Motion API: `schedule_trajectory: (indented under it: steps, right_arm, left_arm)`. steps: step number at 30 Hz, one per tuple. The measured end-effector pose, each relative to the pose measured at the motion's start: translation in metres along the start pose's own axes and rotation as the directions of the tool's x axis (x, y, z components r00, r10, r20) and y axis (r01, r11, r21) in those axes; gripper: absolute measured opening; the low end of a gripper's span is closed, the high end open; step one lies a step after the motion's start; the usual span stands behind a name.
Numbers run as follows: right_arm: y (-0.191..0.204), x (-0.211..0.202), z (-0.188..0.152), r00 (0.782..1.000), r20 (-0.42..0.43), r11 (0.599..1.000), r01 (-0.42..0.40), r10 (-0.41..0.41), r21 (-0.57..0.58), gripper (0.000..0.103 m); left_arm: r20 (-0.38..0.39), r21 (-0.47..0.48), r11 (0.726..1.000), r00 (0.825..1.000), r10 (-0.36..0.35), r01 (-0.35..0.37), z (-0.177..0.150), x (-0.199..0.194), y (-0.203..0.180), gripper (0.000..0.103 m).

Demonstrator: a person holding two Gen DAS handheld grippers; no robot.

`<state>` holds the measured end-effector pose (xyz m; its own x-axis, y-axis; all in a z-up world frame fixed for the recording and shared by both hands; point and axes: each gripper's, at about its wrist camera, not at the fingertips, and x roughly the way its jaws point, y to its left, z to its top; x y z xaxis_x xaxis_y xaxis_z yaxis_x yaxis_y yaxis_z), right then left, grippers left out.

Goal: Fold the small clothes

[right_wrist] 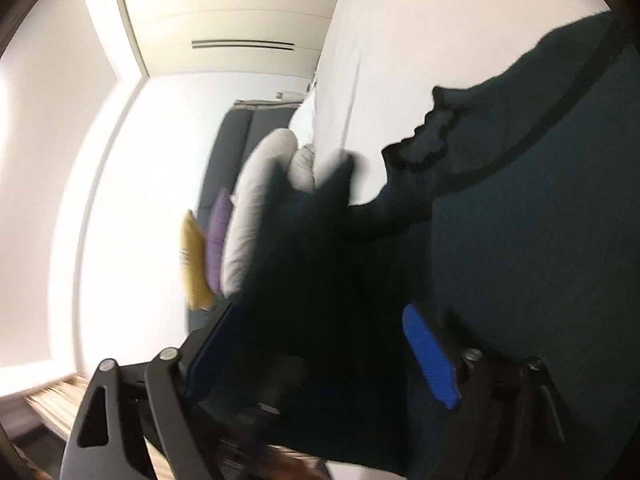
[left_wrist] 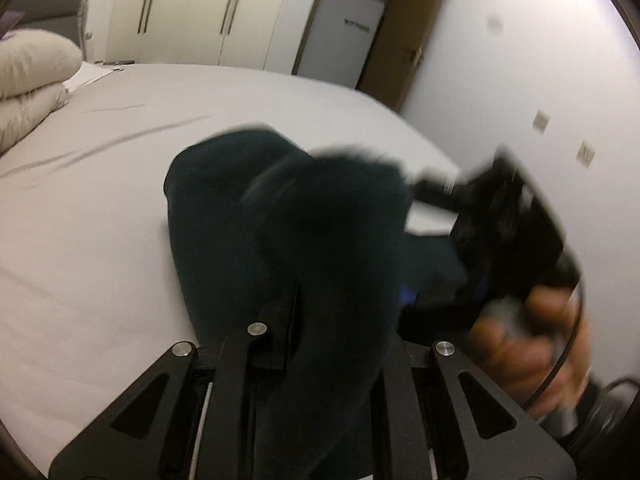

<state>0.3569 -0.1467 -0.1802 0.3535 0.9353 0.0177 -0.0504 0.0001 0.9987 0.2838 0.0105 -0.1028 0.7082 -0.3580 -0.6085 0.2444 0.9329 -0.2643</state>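
**Left gripper's got the dark garment, right one is wide open**

So the left gripper (left_wrist: 296,320) has its fingers pressed nearly together, pinching a bunch of the dark green garment (left_wrist: 288,220). The cloth bulges up and over the fingers and hides their tips. Just past it on the right sits the right gripper (left_wrist: 500,216), blurry, with the person's hand (left_wrist: 532,352) wrapped round its handle. Under and beyond all that is the white bed sheet (left_wrist: 120,184), with a folded duvet (left_wrist: 32,80) far off to the left.

In the right wrist view, the right gripper (right_wrist: 320,344) has its fingers spread wide, blue pad (right_wrist: 430,356) on show. Garment cloth (right_wrist: 520,200) lies between them and off to the right, but the pads aren't squeezing it. Beyond the fingers there are a purple cushion (right_wrist: 218,236) and a yellow cushion (right_wrist: 192,256).
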Motion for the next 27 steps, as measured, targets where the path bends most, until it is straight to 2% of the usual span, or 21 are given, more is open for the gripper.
schedule_trajectory:
  steps: [3, 6, 9, 12, 14, 16, 19, 24, 27]
  right_arm:
    - [0.0, 0.002, 0.004, 1.0, -0.016, 1.0, 0.023, -0.023, -0.004, 0.088]
    - [0.012, 0.007, 0.01, 0.999, -0.024, 0.999, 0.036, -0.037, -0.039, 0.091]
    - [0.016, 0.016, 0.017, 0.987, -0.063, 0.988, 0.145, -0.149, -0.061, 0.091]
    - [0.018, 0.023, 0.026, 0.955, -0.093, 0.956, 0.271, -0.281, -0.109, 0.069]
    - [0.015, 0.02, 0.027, 0.932, -0.094, 0.931, 0.336, -0.351, -0.146, 0.04]
    - [0.013, 0.012, 0.028, 0.913, -0.082, 0.908, 0.383, -0.4, -0.167, 0.028]
    - [0.012, -0.002, 0.029, 0.901, -0.042, 0.888, 0.415, -0.431, -0.196, 0.02]
    - [0.03, -0.042, 0.029, 0.896, 0.066, 0.861, 0.441, -0.44, -0.252, 0.018]
    - [0.039, -0.089, 0.029, 0.882, 0.148, 0.841, 0.471, -0.447, -0.266, 0.018]
  left_arm:
    - [-0.03, 0.078, 0.996, 0.999, 0.039, -0.037, -0.008, 0.011, -0.012, 0.012]
    - [-0.023, 0.174, 0.981, 0.996, 0.088, -0.083, -0.012, 0.015, -0.025, 0.012]
    - [-0.007, 0.254, 0.961, 0.994, 0.11, -0.105, -0.017, 0.017, -0.038, 0.012]
    - [0.018, 0.37, 0.92, 0.991, 0.132, -0.129, -0.027, 0.023, -0.061, 0.012]
    - [0.023, 0.409, 0.902, 0.99, 0.138, -0.135, -0.032, 0.022, -0.069, 0.012]
    - [0.021, 0.431, 0.893, 0.991, 0.136, -0.132, -0.032, 0.027, -0.074, 0.012]
    - [0.01, 0.451, 0.885, 0.992, 0.123, -0.114, -0.032, 0.032, -0.079, 0.012]
    - [0.024, 0.499, 0.863, 0.996, 0.08, -0.082, -0.026, 0.031, -0.092, 0.012]
    - [0.026, 0.533, 0.845, 0.999, 0.038, -0.047, -0.02, 0.03, -0.109, 0.01]
